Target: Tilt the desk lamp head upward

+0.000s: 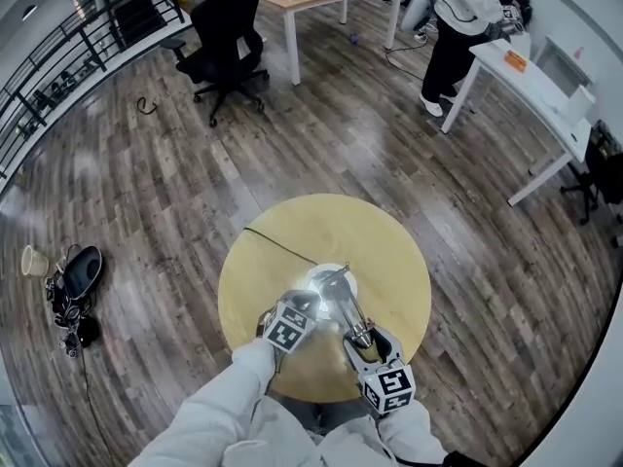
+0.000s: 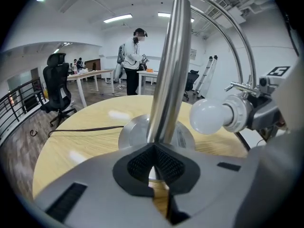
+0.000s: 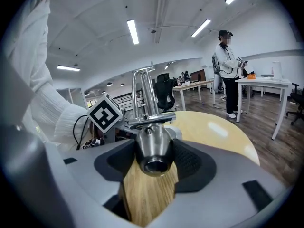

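Desk lamp (image 1: 336, 295) on a round wooden table (image 1: 389, 251), held by two hand-held grippers. The lamp's round metal base (image 1: 326, 282) sits near the table's middle and serves as the reference point here.

Left gripper (image 2: 154, 148): its jaws are closed on the polished upright stem (image 2: 168, 75), low down and just above the base. The dark ribbed pads (image 2: 168, 165) press against the stem from either side.

Right gripper (image 3: 153, 167): its jaws are clamped on the lamp head (image 3: 152, 148), a tapered metal socket housing gripped between the two pads. The head hangs to the right of the base and above the tabletop. In the left gripper view its white bulb (image 2: 211, 118) points sideways toward the stem. Thin curved rods (image 2: 237, 42) arch from the top of the stem over to the head.

A dark cord (image 1: 277, 244) runs from the base to the table's far-left edge. Well beyond the base stand a black office chair (image 1: 229, 32) and a person (image 1: 462, 17) beside a white desk (image 1: 531, 81).
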{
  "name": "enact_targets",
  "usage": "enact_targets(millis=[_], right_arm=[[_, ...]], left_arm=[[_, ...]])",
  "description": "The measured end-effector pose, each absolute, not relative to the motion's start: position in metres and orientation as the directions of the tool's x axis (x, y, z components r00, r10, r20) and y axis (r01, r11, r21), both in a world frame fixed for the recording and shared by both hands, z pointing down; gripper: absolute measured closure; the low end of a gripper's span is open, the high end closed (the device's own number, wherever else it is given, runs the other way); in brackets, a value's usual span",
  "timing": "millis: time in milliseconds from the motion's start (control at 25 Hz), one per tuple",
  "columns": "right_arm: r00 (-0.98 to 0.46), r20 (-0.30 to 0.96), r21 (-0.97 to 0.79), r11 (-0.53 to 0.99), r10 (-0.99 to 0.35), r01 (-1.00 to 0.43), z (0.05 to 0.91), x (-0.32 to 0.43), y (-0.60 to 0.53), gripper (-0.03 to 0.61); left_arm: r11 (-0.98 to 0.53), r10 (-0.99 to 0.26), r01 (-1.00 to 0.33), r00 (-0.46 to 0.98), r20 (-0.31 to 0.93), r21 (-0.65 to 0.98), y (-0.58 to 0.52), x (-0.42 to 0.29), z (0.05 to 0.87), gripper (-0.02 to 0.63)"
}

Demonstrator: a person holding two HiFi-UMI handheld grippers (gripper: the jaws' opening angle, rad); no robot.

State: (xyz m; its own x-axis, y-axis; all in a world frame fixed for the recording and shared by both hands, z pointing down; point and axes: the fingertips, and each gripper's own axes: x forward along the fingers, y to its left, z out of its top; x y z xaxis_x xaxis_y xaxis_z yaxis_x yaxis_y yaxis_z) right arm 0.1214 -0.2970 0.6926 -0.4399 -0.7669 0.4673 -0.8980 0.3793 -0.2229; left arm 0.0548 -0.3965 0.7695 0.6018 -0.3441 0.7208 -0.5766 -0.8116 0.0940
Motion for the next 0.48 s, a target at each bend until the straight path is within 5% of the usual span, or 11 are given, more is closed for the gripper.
enact_targets(millis=[480], right_arm=[[-0.390, 0.466, -0.164, 0.355, -0.794, -0.920, 0.615, 0.143, -0.249, 0.330]], left_arm=[[-0.826, -0.285, -0.550, 0.591, 0.755, 0.120, -0.393, 0.053, 0.767, 0.615]])
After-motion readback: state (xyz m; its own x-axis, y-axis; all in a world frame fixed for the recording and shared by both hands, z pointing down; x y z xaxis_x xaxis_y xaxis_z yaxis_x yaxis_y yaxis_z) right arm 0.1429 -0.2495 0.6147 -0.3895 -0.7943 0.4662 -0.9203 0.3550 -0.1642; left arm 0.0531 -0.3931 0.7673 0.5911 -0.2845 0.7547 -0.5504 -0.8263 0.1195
